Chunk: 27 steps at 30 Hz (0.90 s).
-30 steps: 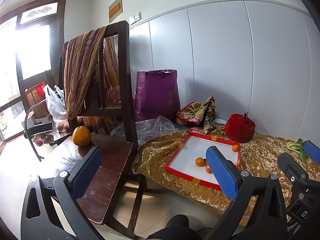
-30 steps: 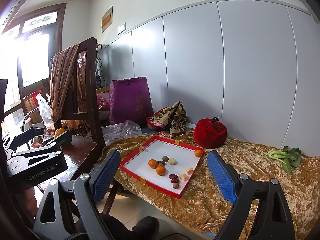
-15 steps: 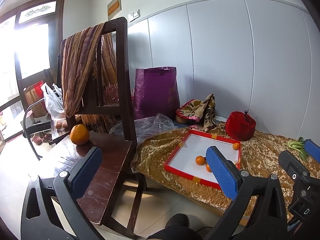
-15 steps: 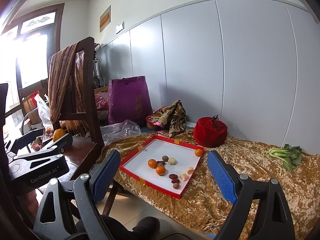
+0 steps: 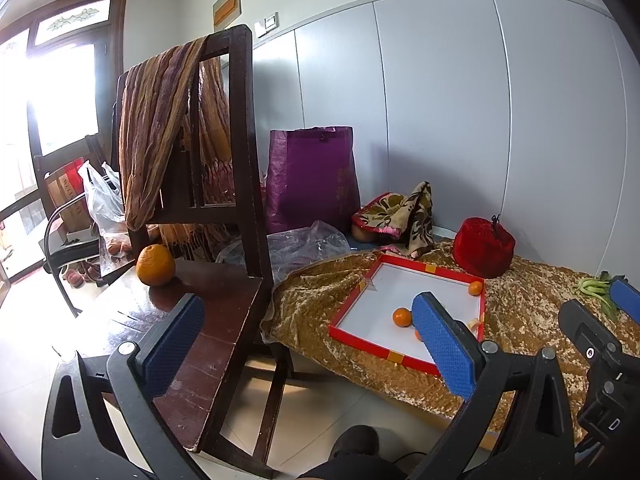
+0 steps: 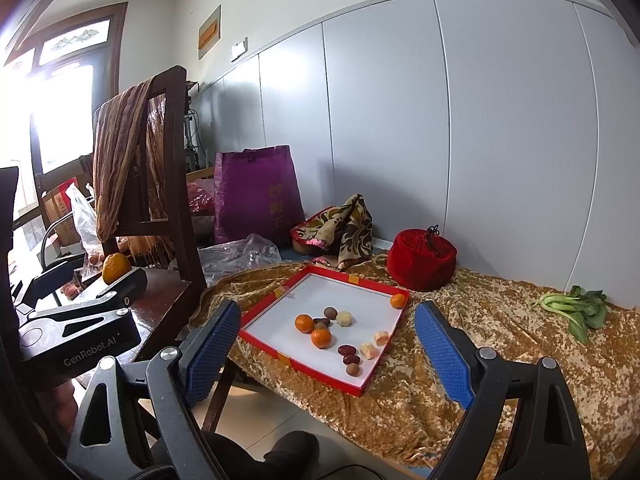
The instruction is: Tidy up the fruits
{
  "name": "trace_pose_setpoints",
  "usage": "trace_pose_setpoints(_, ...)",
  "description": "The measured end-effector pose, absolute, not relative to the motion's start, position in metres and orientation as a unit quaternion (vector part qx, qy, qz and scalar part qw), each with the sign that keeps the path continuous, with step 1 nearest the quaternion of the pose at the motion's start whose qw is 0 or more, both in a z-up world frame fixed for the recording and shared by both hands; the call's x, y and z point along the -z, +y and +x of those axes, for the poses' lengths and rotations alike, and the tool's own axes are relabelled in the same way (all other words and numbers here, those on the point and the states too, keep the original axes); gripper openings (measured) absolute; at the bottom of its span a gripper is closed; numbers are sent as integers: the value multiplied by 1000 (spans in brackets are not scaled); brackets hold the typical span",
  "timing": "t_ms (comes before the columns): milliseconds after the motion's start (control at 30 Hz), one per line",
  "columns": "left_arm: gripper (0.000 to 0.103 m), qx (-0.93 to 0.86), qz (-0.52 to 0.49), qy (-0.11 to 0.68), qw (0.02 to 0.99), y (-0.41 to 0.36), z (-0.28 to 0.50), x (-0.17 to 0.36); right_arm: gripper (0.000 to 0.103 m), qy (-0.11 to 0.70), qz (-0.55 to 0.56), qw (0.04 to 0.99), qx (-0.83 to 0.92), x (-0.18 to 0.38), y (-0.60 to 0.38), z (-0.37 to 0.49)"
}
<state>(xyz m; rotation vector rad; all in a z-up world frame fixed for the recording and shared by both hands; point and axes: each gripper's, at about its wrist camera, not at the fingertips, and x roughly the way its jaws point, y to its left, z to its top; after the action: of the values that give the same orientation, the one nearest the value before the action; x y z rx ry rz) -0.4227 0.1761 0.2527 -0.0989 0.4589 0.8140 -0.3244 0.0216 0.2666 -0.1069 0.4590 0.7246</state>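
Hovering wide open and empty above the floor, the left gripper (image 5: 308, 340) faces a dark wooden chair (image 5: 224, 292) whose seat carries a large orange (image 5: 155, 265), ahead and to the left of its blue pads. Only the right wrist view shows the whole red-rimmed tray (image 6: 280, 354) on the gold-clothed desk (image 6: 500, 364): three small oranges (image 6: 321, 338), red dates (image 6: 346, 349), brown fruits and pale pieces lie ahead of the equally wide-open, empty right gripper (image 6: 326, 348), with leafy greens (image 6: 576, 308) far right.
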Motion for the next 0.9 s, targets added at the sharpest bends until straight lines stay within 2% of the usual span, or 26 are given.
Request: trace_pose_setpoints(900,103,-379,-48,237,893,185,-403,-242,90,233,-50,909,-341,-256,32,-311)
